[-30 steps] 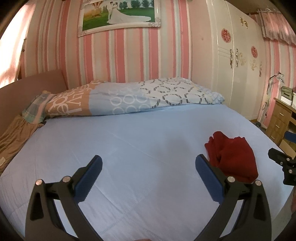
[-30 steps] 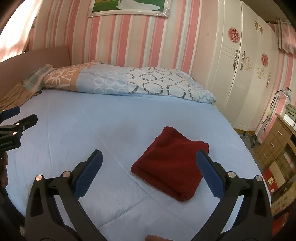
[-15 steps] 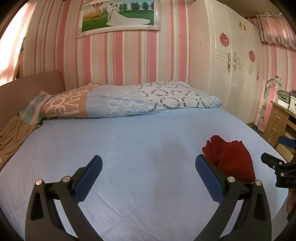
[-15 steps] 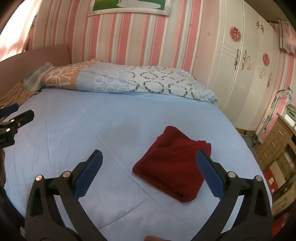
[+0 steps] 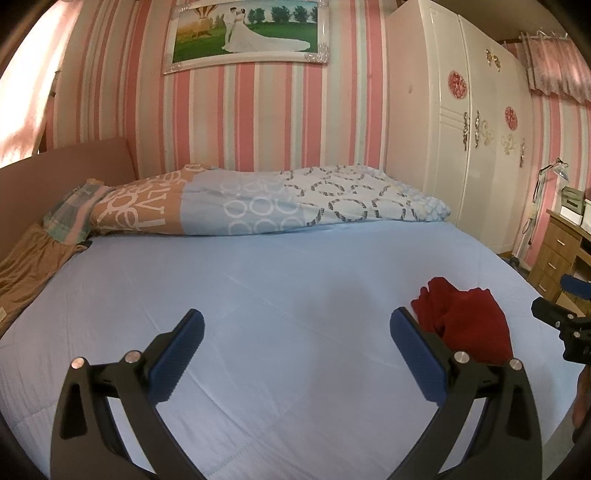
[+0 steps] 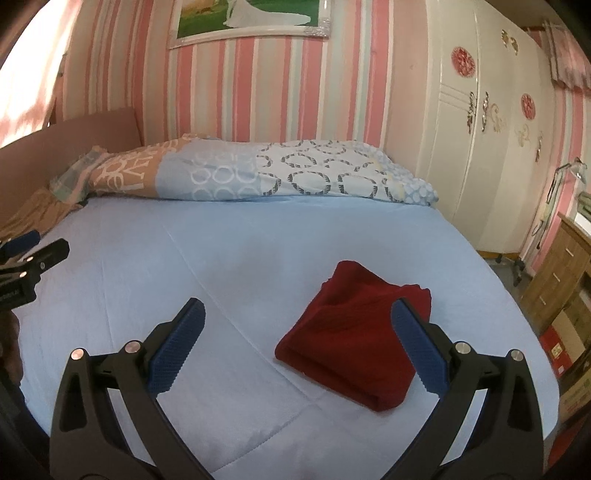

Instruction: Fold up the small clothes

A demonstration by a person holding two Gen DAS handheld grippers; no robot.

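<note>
The folded red garment [image 6: 354, 332] lies lower right on the blue sheet [image 6: 221, 258]. Both the left gripper [image 5: 295, 350] and the right gripper [image 6: 295, 350] are spread wide, apparently holding nothing.

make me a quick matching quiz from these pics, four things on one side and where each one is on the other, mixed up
Things:
1. folded dark red knit garment
2. patterned blue and orange duvet
3. framed picture
4. white wardrobe

Places:
A. hanging on the striped wall
B. standing beside the bed's far right corner
C. lying on the light blue sheet near the open right claw
D. bunched along the far edge of the bed

Pairs: 1-C, 2-D, 3-A, 4-B
</note>
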